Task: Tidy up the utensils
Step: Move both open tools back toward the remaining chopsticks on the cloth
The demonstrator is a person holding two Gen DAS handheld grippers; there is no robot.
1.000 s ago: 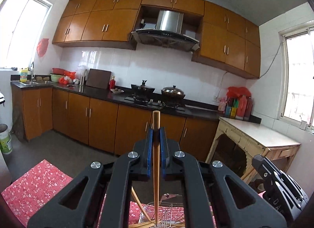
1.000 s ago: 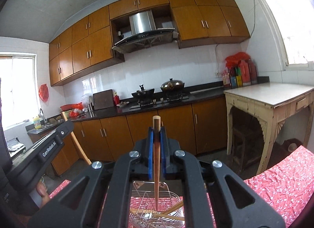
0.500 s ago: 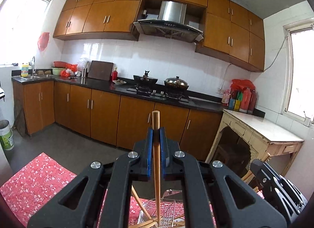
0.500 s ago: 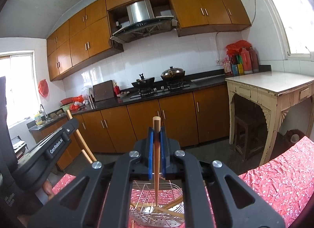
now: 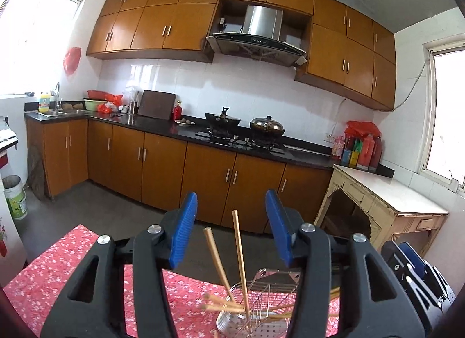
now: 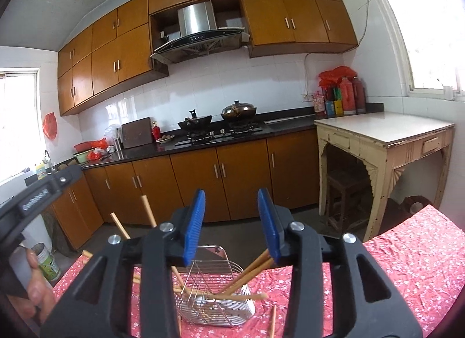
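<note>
Right wrist: chopsticks [image 6: 247,277] across wire rack [image 6: 215,306]

The only lettering stands on the dark body of the left tongs [image 6: 35,197], at the left edge of the right wrist view, white and too blurred to read; bottle labels on the far bench stay illegible.

Chopsticks [image 6: 247,274] in rack [image 6: 215,306] on tablecloth [image 6: 407,265]
</note>
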